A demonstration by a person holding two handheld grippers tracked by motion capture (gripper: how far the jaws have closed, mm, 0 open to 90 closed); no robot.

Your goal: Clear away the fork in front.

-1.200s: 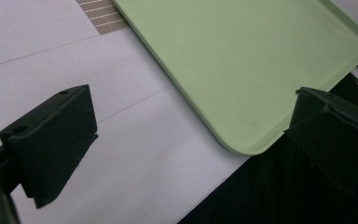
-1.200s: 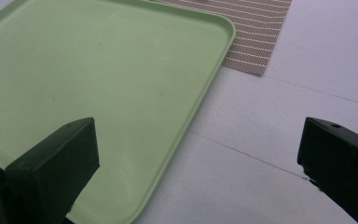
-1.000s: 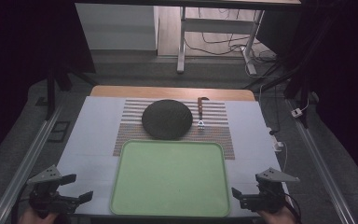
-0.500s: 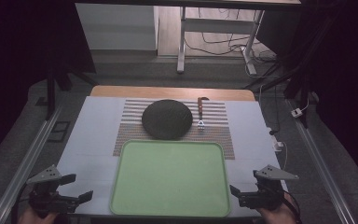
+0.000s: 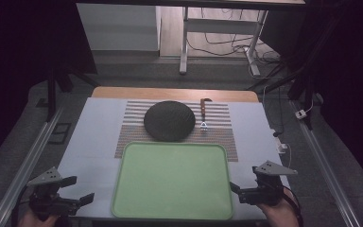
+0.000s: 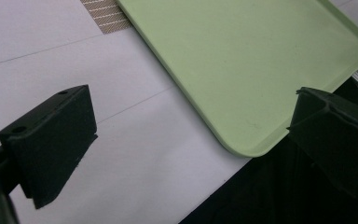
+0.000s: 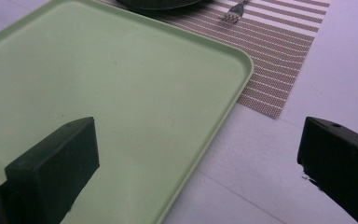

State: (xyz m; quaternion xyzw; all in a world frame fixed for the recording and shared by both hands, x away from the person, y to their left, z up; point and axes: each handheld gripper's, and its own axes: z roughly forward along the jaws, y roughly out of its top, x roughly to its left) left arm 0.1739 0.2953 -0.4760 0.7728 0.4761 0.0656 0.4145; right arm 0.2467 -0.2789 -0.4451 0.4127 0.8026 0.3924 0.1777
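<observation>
The flat pale-green plastic tray [image 5: 172, 179] lies at the near edge of the white table cover [image 5: 90, 137], its far rim overlapping the brown striped placemat [image 5: 222, 137]. The left gripper [image 5: 78, 198] hangs off the tray's near left corner, the right gripper [image 5: 236, 188] just beside its right rim, both with jaws spread wide and empty, likely set to grasp opposite sides. Behind the tray sit a round dark plate [image 5: 169, 120] and a fork [image 5: 203, 113]; bare cover flanks the tray.

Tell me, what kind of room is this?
Probably a lab made up as a dining spot: a green tray, dark plate and fork lie on a striped placemat, with cables on the floor behind.
</observation>
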